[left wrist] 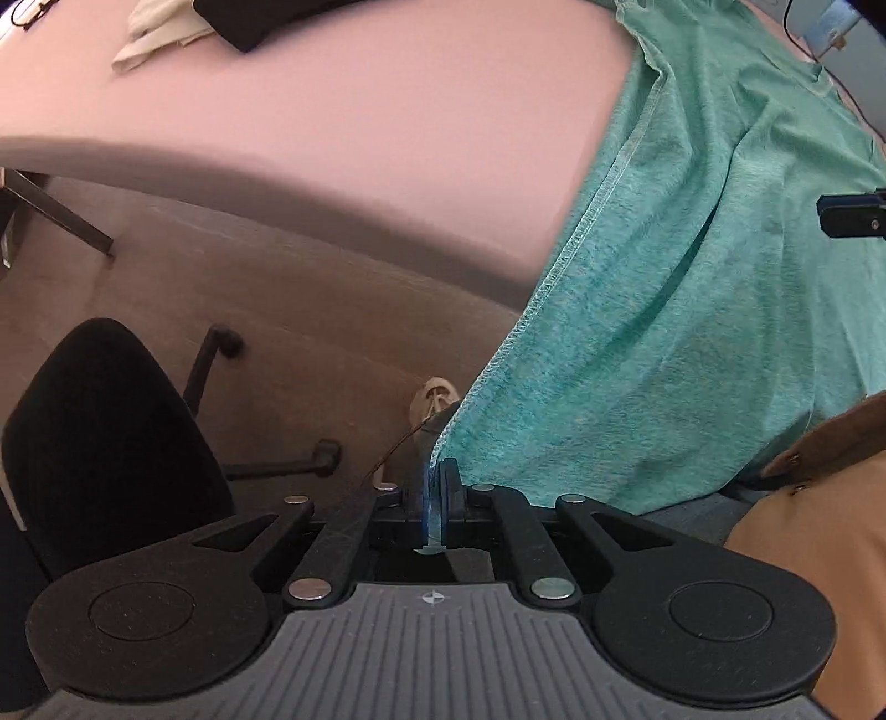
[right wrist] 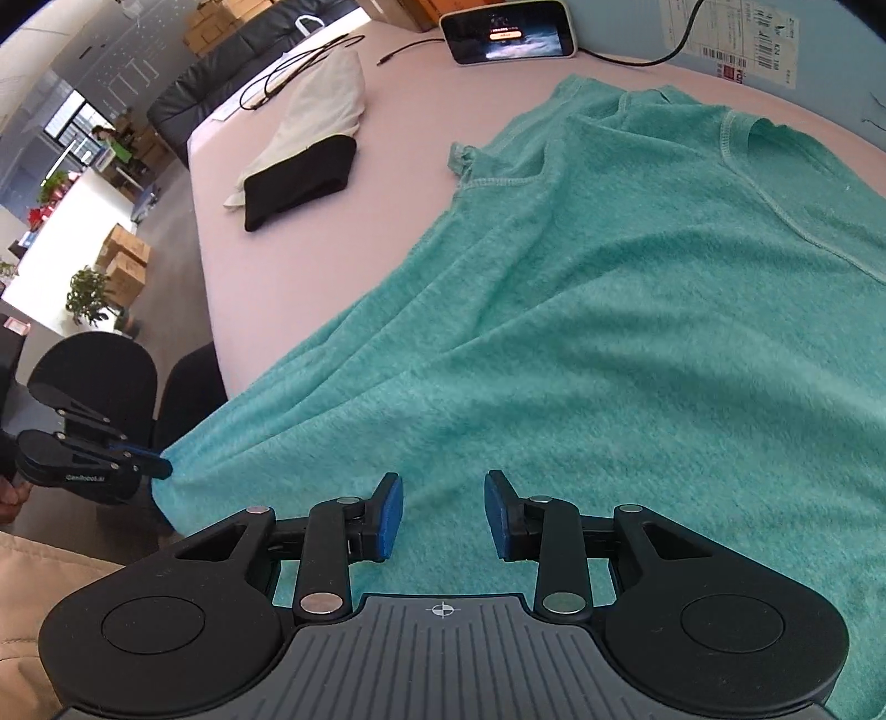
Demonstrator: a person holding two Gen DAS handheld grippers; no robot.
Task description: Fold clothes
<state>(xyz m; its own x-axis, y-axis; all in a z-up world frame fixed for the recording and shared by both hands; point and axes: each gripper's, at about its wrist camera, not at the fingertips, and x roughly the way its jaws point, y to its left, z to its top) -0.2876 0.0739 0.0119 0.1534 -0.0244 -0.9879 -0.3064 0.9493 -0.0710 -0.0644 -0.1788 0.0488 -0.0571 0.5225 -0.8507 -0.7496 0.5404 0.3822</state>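
A teal T-shirt [right wrist: 609,332] lies spread on the pink table [right wrist: 332,266], collar at the far right, its lower part hanging over the near edge. My left gripper [left wrist: 440,471] points down past that edge and is shut on the shirt's [left wrist: 692,277] bottom hem corner. In the right wrist view the left gripper [right wrist: 160,465] pinches that corner at the left. My right gripper [right wrist: 443,498] hovers just over the shirt's lower part, open, its blue pads [right wrist: 390,515] apart with only flat fabric beneath them. One right fingertip [left wrist: 853,213] shows at the left wrist view's right edge.
A folded black garment [right wrist: 302,177] and a cream cloth [right wrist: 326,105] lie at the table's far left, with cables [right wrist: 293,72] and a phone [right wrist: 509,30] behind. A black office chair [left wrist: 105,432] stands on the floor left of the table [left wrist: 332,111]. A person's tan sleeve [left wrist: 819,526] is close.
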